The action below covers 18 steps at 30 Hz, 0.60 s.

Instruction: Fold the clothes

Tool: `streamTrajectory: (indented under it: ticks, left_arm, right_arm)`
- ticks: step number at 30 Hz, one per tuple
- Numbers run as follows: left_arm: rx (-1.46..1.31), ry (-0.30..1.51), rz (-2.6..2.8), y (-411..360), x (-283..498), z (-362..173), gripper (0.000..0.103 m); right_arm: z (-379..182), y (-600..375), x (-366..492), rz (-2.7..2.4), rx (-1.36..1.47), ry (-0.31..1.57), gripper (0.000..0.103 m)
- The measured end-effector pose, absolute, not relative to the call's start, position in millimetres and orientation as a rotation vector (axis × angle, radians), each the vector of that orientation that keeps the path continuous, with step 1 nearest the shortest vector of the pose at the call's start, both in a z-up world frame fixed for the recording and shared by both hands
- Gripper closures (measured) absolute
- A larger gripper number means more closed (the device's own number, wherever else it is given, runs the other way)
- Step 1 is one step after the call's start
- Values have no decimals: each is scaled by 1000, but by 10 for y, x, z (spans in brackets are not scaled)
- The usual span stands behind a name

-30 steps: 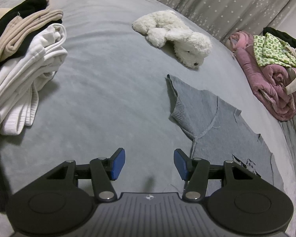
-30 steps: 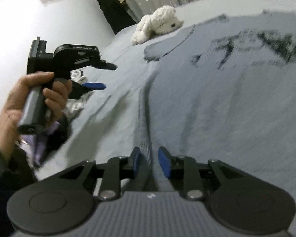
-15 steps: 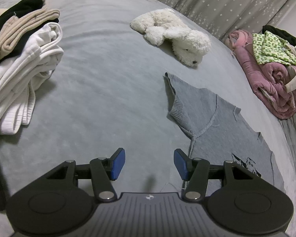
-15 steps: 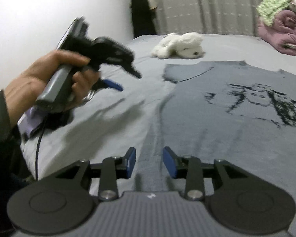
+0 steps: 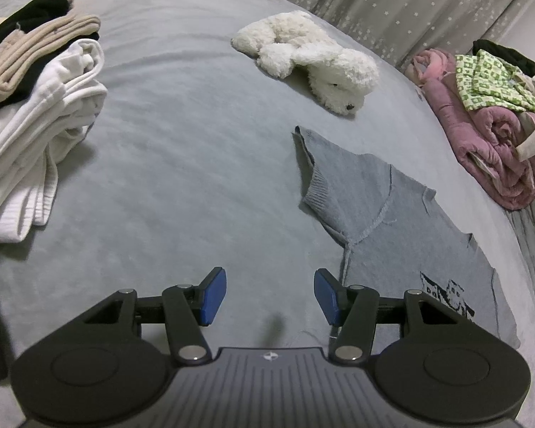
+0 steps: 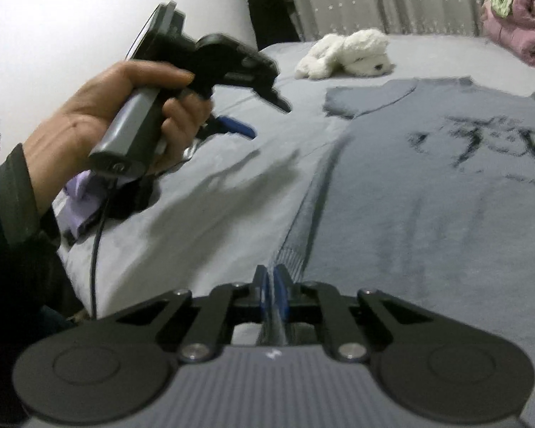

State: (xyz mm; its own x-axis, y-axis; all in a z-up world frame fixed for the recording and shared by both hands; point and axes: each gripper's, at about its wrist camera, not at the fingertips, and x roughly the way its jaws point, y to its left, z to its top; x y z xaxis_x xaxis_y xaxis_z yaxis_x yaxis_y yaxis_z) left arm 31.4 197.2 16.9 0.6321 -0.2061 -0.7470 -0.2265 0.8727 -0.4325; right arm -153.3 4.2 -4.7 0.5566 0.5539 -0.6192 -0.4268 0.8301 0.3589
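Grey T-shirt on bed, hem pinched

Right gripper (image 6: pixel 271 285) pinched the grey T-shirt (image 6: pixel 428 192) hem; its dark print ahead was blurred, unreadable. Left gripper (image 5: pixel 270 296) stood spread, empty, the shirt just right of it.

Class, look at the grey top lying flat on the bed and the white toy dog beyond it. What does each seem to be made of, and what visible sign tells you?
Grey top: seems a fine knit, matt; the sleeve end shows ribbing, and the dark picture on the front looks pixelled, perhaps knitted in.

White toy dog: plush, likely synthetic pile; its surface is fluffy and curly, with a soft, slumped shape.
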Motion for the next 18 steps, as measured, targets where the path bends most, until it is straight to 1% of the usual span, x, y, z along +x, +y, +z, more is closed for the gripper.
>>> streamTrajectory:
  ticks: [6, 8, 9, 11, 12, 13, 15, 18]
  left_arm:
    - [-520, 902, 19, 1967, 320, 153, 49]
    - [-518, 903, 21, 1966, 323, 147, 49]
    - [-515, 904, 19, 1956, 327, 145, 49]
    - [-508, 907, 16, 1935, 332, 141, 49]
    - [-505, 909, 15, 1925, 333, 138, 49]
    - [-503, 909, 14, 1918, 333, 138, 49]
    - [-498, 911, 11, 1904, 331, 138, 49]
    - [-493, 912, 12, 1901, 331, 139, 49]
  right_arm:
    - [-208, 238, -1521, 596, 209, 847, 96]
    - [-218, 289, -1544, 599, 174, 838, 96]
    - [-219, 298, -1560, 608, 164, 836, 94]
    - [-163, 258, -1585, 630, 171, 833, 88]
    - [-129, 235, -1597, 641, 176, 831, 80]
    - [-96, 212, -1608, 652, 181, 829, 68]
    - [30, 122, -1657, 669, 187, 793, 60]
    - [196, -84, -1693, 645, 182, 756, 58]
